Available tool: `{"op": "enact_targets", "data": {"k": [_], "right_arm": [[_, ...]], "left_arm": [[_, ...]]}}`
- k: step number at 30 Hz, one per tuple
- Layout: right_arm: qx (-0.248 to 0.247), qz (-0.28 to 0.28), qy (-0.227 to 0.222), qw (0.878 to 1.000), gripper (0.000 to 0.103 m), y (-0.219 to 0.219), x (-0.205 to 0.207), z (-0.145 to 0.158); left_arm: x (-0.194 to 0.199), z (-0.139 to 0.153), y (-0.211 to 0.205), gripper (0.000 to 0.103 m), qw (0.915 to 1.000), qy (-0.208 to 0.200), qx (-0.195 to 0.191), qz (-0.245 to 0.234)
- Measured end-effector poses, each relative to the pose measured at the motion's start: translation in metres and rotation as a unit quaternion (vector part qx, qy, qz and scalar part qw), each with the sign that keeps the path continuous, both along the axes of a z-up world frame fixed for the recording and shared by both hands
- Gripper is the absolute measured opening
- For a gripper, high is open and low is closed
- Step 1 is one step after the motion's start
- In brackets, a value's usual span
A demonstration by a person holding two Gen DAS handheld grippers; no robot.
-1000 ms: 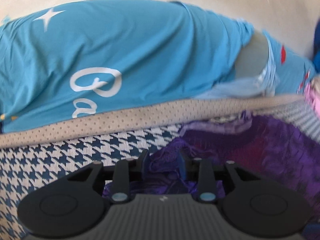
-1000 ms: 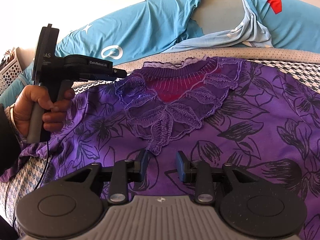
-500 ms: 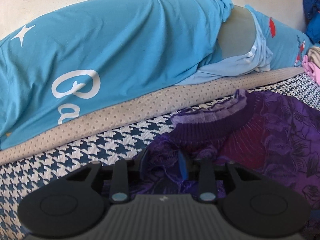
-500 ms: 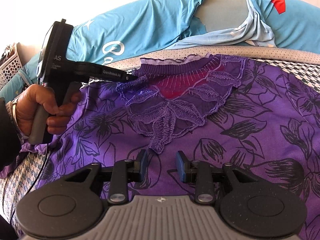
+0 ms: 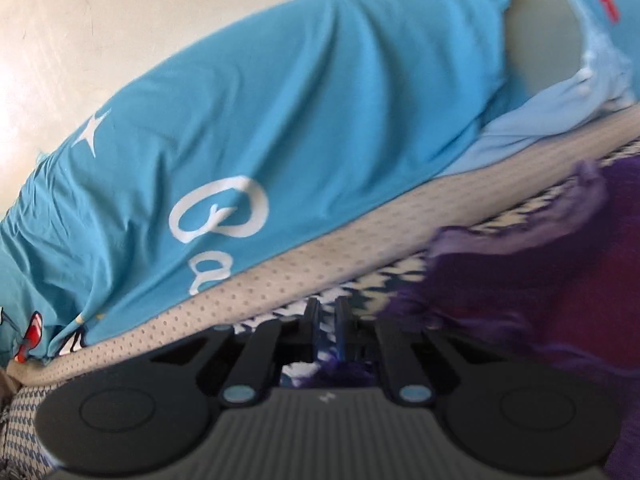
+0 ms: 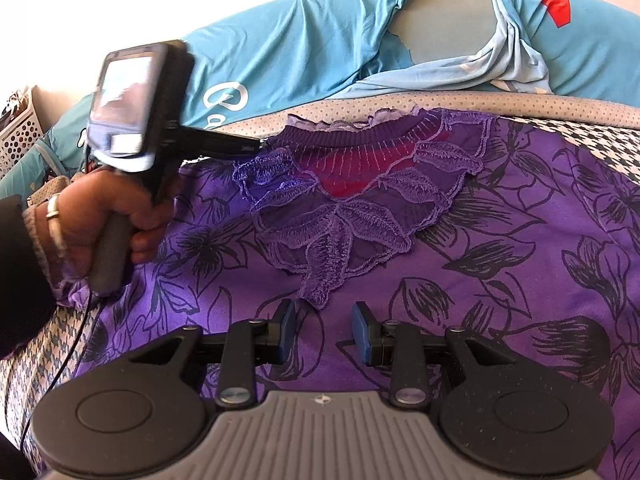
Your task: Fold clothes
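Observation:
A purple floral top with a lace collar lies spread flat on the houndstooth cover. My left gripper has its jaws nearly closed, at the left end of the neckline; it is blurred there, and I cannot tell whether fabric is between the fingers. In the right wrist view the left gripper reaches the collar's left corner. My right gripper is open and empty, hovering just below the lace tip over the chest of the top.
A cushion in a blue printed cover lies along the back behind a beige dotted mattress edge. A white perforated basket stands at the far left. The cream wall is behind.
My left gripper has narrowed from open to nearly closed and shifted left along the neckline, tilting. The right gripper has stayed open and nearly still.

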State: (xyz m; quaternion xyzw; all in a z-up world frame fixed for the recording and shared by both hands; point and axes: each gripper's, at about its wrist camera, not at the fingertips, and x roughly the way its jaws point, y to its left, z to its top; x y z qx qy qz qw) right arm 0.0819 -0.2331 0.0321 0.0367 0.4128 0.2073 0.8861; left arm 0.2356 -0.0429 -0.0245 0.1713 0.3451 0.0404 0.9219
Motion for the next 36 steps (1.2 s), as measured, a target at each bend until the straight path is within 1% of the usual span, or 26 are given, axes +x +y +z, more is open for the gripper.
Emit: {"op": "enact_targets", "data": {"k": [2,4,6,8,9,10,11,13,14,16,18,21,24,25,28,33,36], "right_arm": [[0.002,-0.004,-0.001,1.0,0.031,-0.002,0.002,0.001],[0.004,-0.008,-0.004,1.0,0.031,-0.006,0.005,0.004],[0.006,-0.016,-0.01,1.0,0.031,-0.011,0.009,0.007],[0.007,-0.026,-0.014,1.0,0.031,-0.016,0.012,0.01],[0.009,-0.03,-0.014,0.999,0.031,-0.018,0.013,0.011],[0.011,-0.034,-0.013,0.999,0.031,-0.021,0.014,0.012],[0.013,-0.038,-0.013,0.999,0.031,-0.023,0.015,0.013],[0.016,-0.043,-0.012,0.999,0.031,-0.026,0.017,0.014],[0.016,-0.042,-0.012,0.999,0.031,-0.026,0.017,0.014],[0.015,-0.036,-0.013,0.999,0.031,-0.025,0.016,0.014],[0.015,-0.03,-0.016,0.999,0.031,-0.023,0.016,0.015],[0.013,-0.029,-0.022,0.999,0.031,-0.021,0.015,0.016],[0.012,-0.026,-0.023,0.999,0.031,-0.02,0.013,0.017],[0.012,-0.025,-0.022,0.999,0.032,-0.02,0.013,0.016],[0.009,-0.023,-0.021,0.999,0.035,-0.019,0.012,0.015],[0.006,-0.018,-0.019,1.0,0.036,-0.014,0.011,0.013],[0.0,-0.01,-0.021,1.0,0.036,-0.01,0.011,0.011]], "left_arm": [[0.005,-0.001,0.005,0.007,0.9999,-0.006,-0.007,0.011],[0.008,0.0,0.01,0.011,0.9997,-0.008,-0.015,0.02],[0.01,0.002,0.015,0.012,0.9993,-0.008,-0.026,0.027],[0.009,0.011,0.029,0.012,0.9966,0.001,-0.077,0.028],[0.008,0.015,0.034,0.012,0.995,0.004,-0.097,0.025],[0.005,0.019,0.038,0.012,0.994,0.006,-0.108,0.017],[0.002,0.023,0.041,0.014,0.994,0.007,-0.109,0.008],[-0.005,0.029,0.046,0.02,0.9936,0.01,-0.112,-0.01],[-0.009,0.031,0.05,0.021,0.9931,0.015,-0.115,-0.014],[-0.018,0.034,0.057,0.027,0.9899,0.031,-0.137,-0.018],[-0.028,0.036,0.067,0.029,0.9857,0.043,-0.162,-0.017],[-0.044,0.04,0.076,0.031,0.9803,0.052,-0.19,-0.014],[-0.057,0.044,0.091,0.036,0.9735,0.054,-0.222,-0.002],[-0.061,0.045,0.095,0.038,0.9723,0.052,-0.228,0.002],[-0.07,0.045,0.099,0.039,0.9765,0.046,-0.211,0.004],[-0.083,0.035,0.102,0.042,0.9749,0.037,-0.219,0.008],[-0.08,0.023,0.102,0.048,0.9795,0.036,-0.193,0.043]]}}
